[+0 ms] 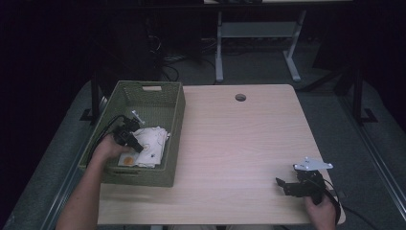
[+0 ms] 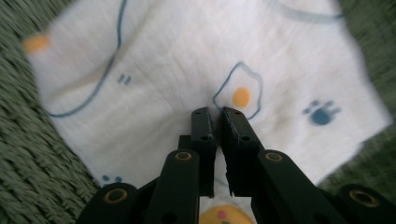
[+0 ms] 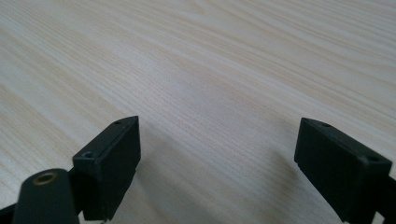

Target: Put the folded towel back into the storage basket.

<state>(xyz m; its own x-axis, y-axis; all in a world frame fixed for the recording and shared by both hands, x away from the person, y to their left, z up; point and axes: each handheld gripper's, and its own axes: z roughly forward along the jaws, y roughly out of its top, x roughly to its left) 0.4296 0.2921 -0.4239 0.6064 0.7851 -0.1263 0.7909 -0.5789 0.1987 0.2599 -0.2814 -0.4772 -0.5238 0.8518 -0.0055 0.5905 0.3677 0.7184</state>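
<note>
Nearest the lens, in the left gripper view, the left gripper point(image 2: 214, 111) is being held with its jaws drawn together on a pinch of the white printed cloth point(image 2: 187, 70) — a small fold appears to be caught between the tips, beside a fried-egg print. In the high view the cloth point(image 1: 149, 143) is lying crumpled inside the green woven basket point(image 1: 177, 115) at the table's left edge, with the left gripper point(image 1: 139, 147) being lowered into it by the left hand point(image 1: 107, 149). The grasp is judged to be made; lifting the cloth out of the basket is being left to do. The wooden table point(image 1: 239, 143) is lying bare beyond the basket, so little is standing in the way — only the basket's tall walls are hemming in the cloth. At the near right corner, the right gripper point(image 1: 282, 184) is being rested with its jaws wide apart over plain tabletop point(image 3: 210, 70), nothing between them, well apart from the basket.
</note>
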